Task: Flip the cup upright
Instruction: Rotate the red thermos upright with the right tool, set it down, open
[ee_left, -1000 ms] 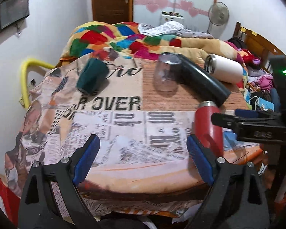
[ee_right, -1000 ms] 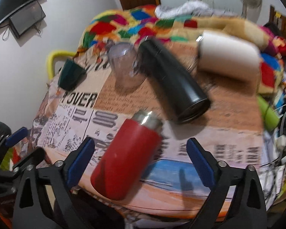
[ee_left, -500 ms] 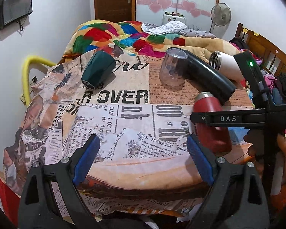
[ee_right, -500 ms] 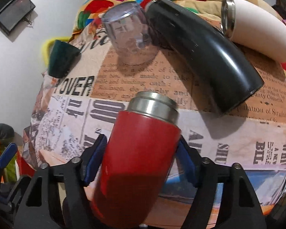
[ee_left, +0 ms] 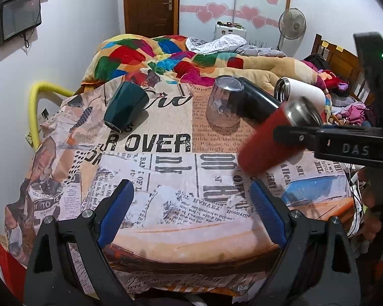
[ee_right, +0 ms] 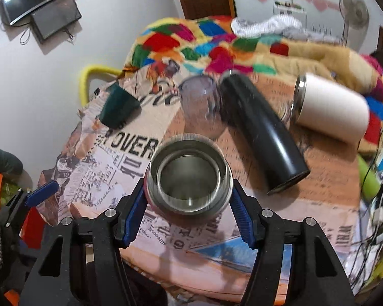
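My right gripper (ee_right: 187, 211) is shut on the red steel cup (ee_right: 189, 176). It holds the cup tilted above the table, steel mouth pointing up and toward the camera. In the left wrist view the red cup (ee_left: 270, 140) hangs at the right, mouth up-right, base down-left, gripped by the right gripper (ee_left: 293, 134). My left gripper (ee_left: 191, 211) is open and empty over the table's near edge.
On the newspaper-print tablecloth (ee_left: 166, 173) lie a dark green cup (ee_left: 126, 108), a clear cup standing mouth down (ee_left: 223, 104), a black flask (ee_right: 263, 132) and a white tumbler (ee_right: 329, 109). A bed with a bright quilt (ee_left: 166, 58) is behind.
My right gripper closed on the lying red cup, lifted it off the table and tipped its mouth upward. The left gripper stayed open and barely moved.
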Tool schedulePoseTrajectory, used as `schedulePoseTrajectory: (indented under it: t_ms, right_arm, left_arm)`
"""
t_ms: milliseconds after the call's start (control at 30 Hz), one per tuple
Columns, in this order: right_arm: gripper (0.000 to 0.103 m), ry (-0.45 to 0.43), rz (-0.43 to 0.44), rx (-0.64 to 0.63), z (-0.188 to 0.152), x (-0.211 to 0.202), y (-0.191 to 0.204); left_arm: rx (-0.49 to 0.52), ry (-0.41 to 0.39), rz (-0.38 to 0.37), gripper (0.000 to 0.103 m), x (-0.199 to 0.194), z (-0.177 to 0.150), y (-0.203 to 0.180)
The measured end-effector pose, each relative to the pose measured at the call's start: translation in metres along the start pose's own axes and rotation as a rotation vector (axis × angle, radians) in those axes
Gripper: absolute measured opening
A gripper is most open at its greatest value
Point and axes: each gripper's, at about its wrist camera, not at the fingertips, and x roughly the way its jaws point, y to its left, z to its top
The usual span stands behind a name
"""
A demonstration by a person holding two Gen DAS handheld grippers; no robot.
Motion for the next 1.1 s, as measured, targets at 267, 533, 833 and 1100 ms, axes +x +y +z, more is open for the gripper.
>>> schedulePoseTrajectory:
  t_ms: [267, 533, 833, 1100]
  right_arm:
    - [0.059, -0.049, -0.043, -0.054, 0.012, -0.003, 0.006]
    - [0.059, -0.011, -0.063, -0.089, -0.001, 0.010, 0.010]
    - [0.059, 0.003, -0.078, -0.125, -0.002, 0.016, 0.016]
    - [0.067, -0.002, -0.050, -0.092, 0.000, 0.006, 0.016]
  left_arm:
    - [-0.005, 0.006, -0.002, 0.092, 0.005, 0.004, -0.001]
    - [-0.008, 0.023, -0.004, 0.092, 0.014, 0.002, 0.001]
    - [-0.009, 0.033, -0.007, 0.092, 0.015, 0.001, 0.002]
    - [-0.005, 0.012, 0.000, 0.092, 0.001, 0.004, 0.002]
